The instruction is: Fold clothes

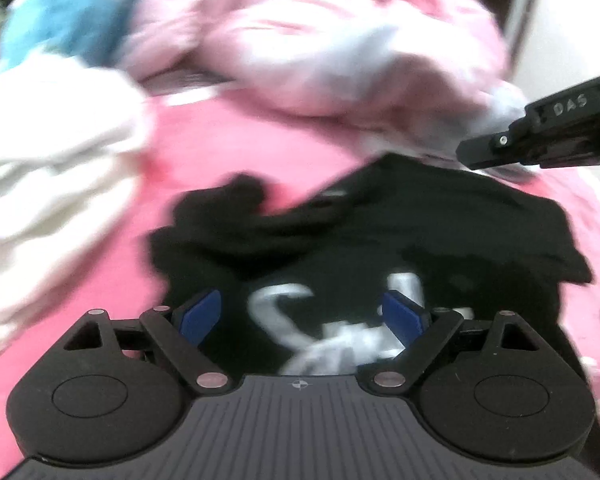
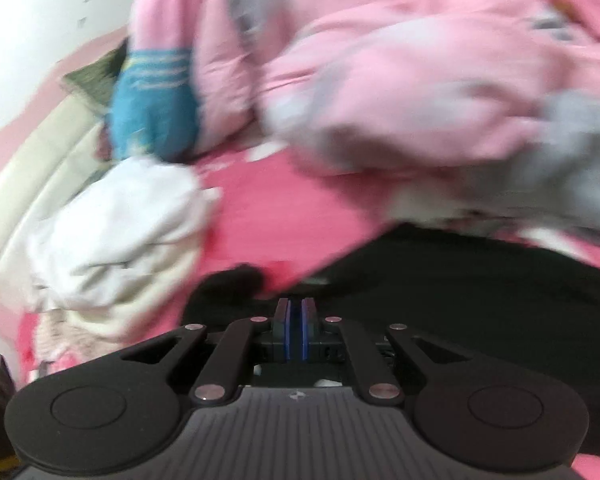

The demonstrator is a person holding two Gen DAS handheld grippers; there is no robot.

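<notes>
Currently my left gripper [image 1: 300, 316] gapes empty over the black shirt [image 1: 440, 232], which lies crumpled on the pink sheet [image 1: 228, 140]. My right gripper [image 2: 296, 312] is closed, apparently empty. Beyond the shirt, the laundry pile [image 1: 300, 40] risks snagging.

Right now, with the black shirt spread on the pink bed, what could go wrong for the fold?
1. The left claw stands open over the black shirt and holds nothing, so a fold led from one side may skew.
2. The right claw is shut; whether it pinches fabric is unclear, so an edge may slip.
3. The white garment and pink pile lie close beside the shirt; a swept edge may snag them.
</notes>
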